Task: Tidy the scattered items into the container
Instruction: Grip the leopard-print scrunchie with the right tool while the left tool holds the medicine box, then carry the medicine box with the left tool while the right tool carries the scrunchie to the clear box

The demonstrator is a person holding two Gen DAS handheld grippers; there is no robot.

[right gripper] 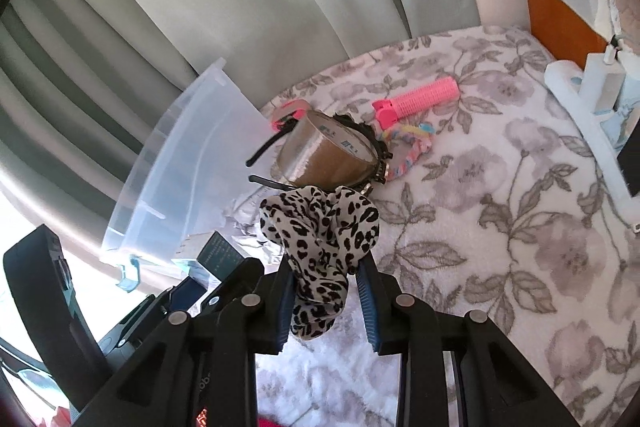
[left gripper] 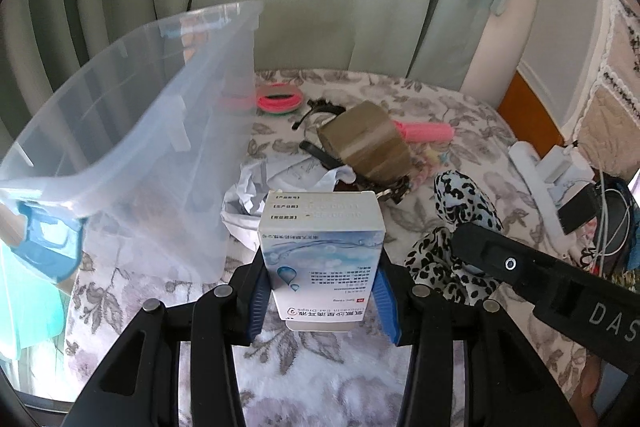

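Both hand-held grippers (left gripper: 322, 291) (right gripper: 326, 301) clamped, angled downward

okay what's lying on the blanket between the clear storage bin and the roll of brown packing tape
Crumpled white paper and a black headband lie between the clear bin and the tape roll; the left wrist view shows it best.

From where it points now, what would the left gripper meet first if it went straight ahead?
Most likely the crumpled paper just beyond the box that the left gripper holds, with the tape roll behind it. The bin stands off to the left. Depth is unclear.
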